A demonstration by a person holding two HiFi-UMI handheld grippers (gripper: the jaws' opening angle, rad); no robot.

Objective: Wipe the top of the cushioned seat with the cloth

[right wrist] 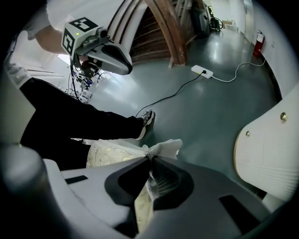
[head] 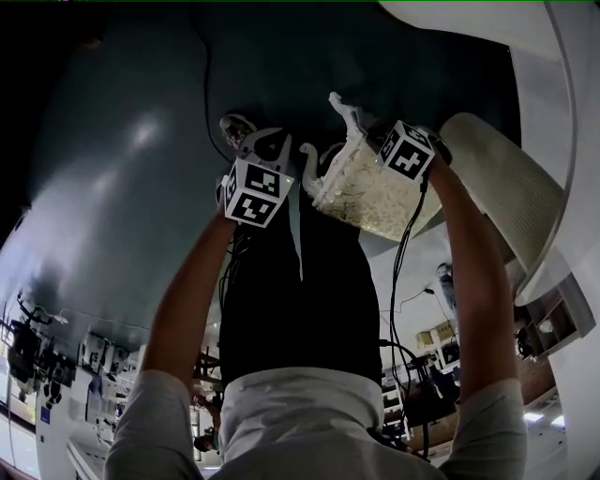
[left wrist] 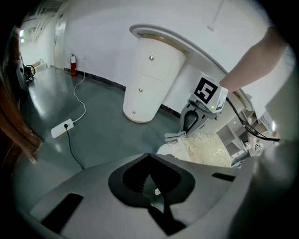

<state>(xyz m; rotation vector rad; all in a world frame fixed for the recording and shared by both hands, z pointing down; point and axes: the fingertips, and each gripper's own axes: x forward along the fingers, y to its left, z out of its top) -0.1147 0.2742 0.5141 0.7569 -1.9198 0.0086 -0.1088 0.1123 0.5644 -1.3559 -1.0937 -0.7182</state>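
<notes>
My right gripper (head: 349, 117) is shut on a cream, textured cloth (head: 364, 195) that hangs bunched below it over the grey floor. Seen along the right gripper's (right wrist: 150, 158) own jaws, the cloth (right wrist: 114, 154) passes between them. My left gripper (head: 281, 150) is just left of the cloth, apart from it, and its jaws (left wrist: 149, 156) are shut with nothing clearly between them. The cushioned seat (head: 511, 192), a pale round stool, stands to the right of both grippers. It also shows beyond the hanging cloth (left wrist: 208, 149) as a white drum, the seat (left wrist: 152, 79), and at the right edge as the seat (right wrist: 268, 154).
The person's black-trousered legs (head: 291, 300) and a shoe (right wrist: 146, 119) are directly under the grippers. A white power strip (left wrist: 62, 128) with its cable lies on the floor, and a red fire extinguisher (left wrist: 73, 65) stands at the wall. A curved white wall (head: 525, 28) runs behind the seat.
</notes>
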